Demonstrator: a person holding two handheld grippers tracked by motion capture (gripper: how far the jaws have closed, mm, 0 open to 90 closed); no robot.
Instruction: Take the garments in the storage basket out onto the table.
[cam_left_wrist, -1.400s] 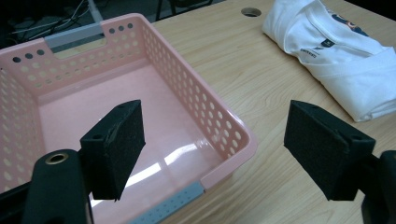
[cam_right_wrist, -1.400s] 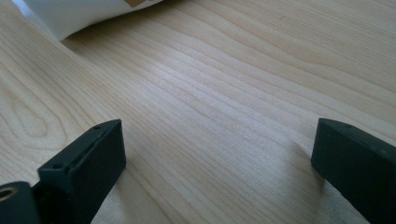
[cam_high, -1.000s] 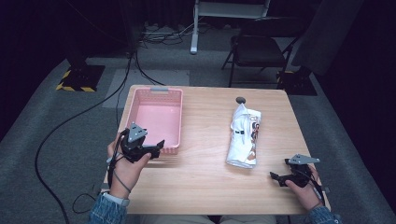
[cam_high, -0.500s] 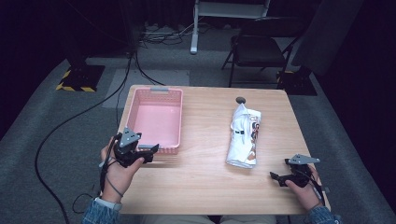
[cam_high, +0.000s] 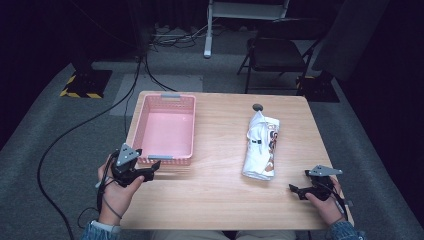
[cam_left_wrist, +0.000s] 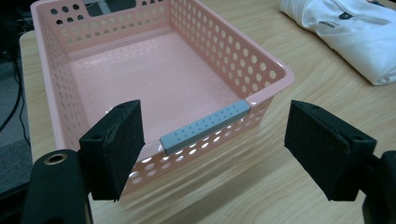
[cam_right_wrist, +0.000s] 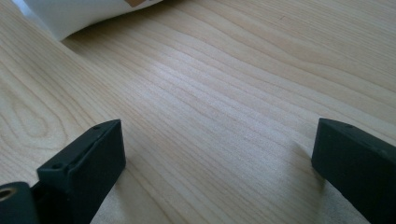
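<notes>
Light wooden table (cam_high: 220, 195), rectangular, visible grain, matt surface. On its left half sits the pink perforated plastic basket (cam_high: 167, 129), rectangular, walls pierced by rows of round holes, floor smooth and bare. A grey perforated strip forms the handle (cam_left_wrist: 204, 126) on its near short rim.

On the right half lies the folded white cloth bundle (cam_high: 261, 147), soft, long axis running away from the person, with a printed patch along its right side. Its near end is close ahead of the right gripper, not touching.

Left gripper (cam_high: 152, 170): held low at the table's near left corner, jaws spread wide and holding nothing. In the left gripper view the near rim of the basket lies just ahead of the two black foam-faced pads (cam_left_wrist: 116, 147), the grey handle framed between them; no contact seen.

Right gripper (cam_high: 293, 189): resting low over bare wood near the right front corner, jaws likewise wide apart, empty. Pads are black, blocky, matt.
</notes>
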